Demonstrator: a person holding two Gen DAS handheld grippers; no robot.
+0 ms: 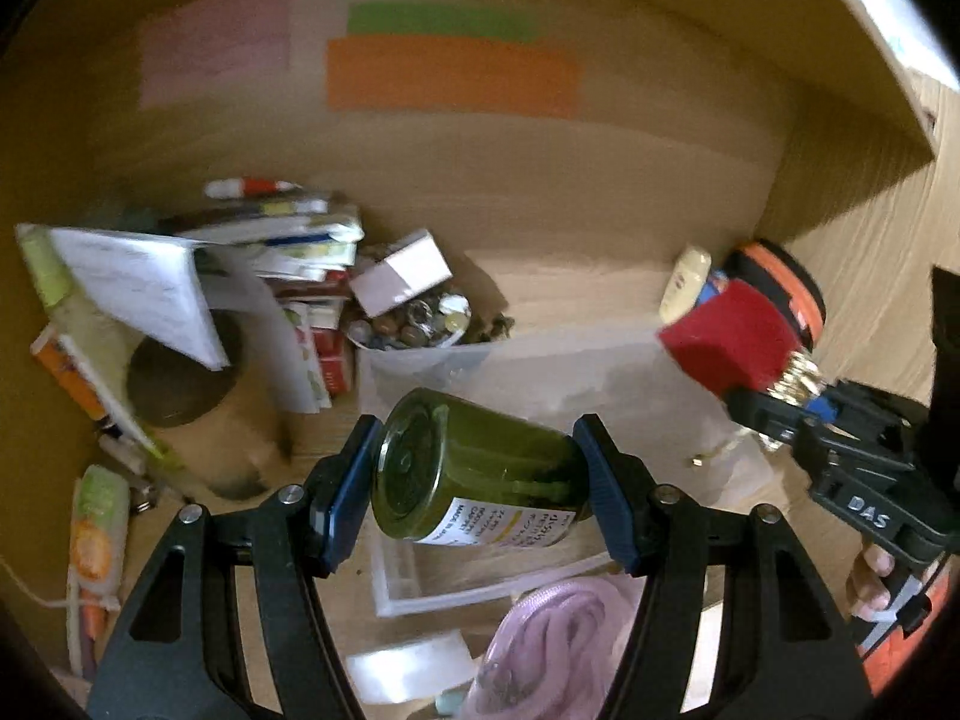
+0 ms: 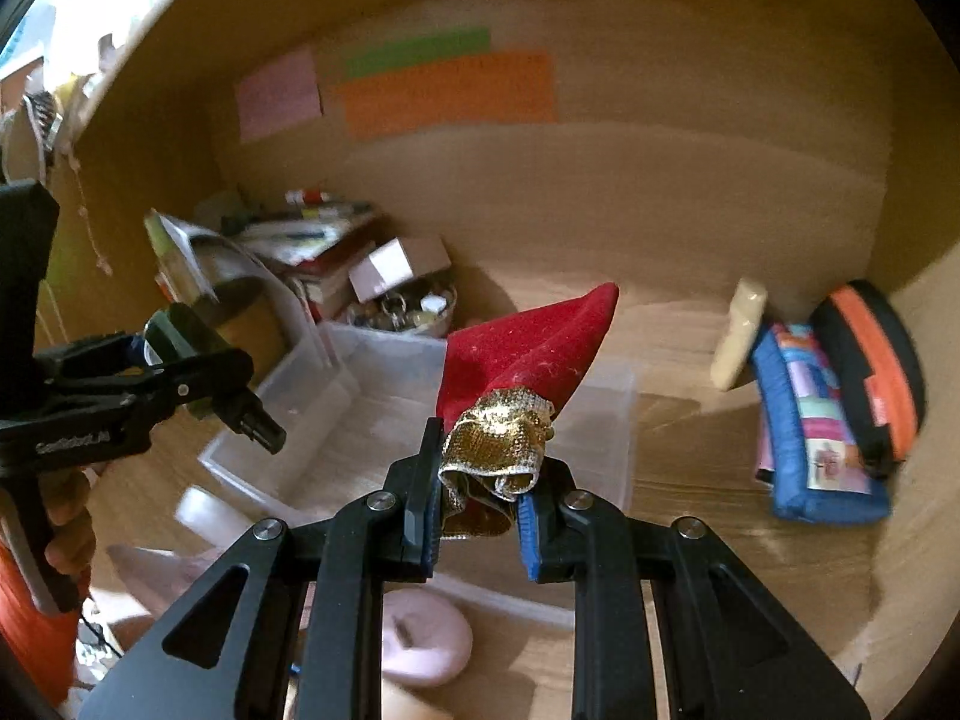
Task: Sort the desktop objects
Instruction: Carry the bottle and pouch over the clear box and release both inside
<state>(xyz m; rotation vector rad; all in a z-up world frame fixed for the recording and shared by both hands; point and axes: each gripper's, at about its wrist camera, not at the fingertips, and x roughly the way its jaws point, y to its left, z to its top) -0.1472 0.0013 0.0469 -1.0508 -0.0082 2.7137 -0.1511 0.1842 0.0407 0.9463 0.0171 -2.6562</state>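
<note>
A dark green glass jar [image 1: 498,480] with a white label lies sideways between the blue pads of my left gripper [image 1: 477,462], which is shut on it above a clear plastic bin [image 1: 420,366]. My right gripper [image 2: 483,492] is shut on the gold neck of a red velvet pouch [image 2: 528,342], held over the same bin [image 2: 606,438]. In the left wrist view the right gripper [image 1: 774,402] and its pouch [image 1: 732,336] are at the right. In the right wrist view the left gripper [image 2: 180,360] is at the left with the jar [image 2: 174,324].
Against the back left are stacked books and papers [image 1: 288,240], a white box [image 1: 402,276], a bowl of small trinkets [image 1: 420,324] and a cardboard tube [image 1: 180,372]. A blue pencil case [image 2: 810,438] and an orange-black case [image 2: 870,378] lean at the right. A pink pouch [image 1: 552,630] lies near the front.
</note>
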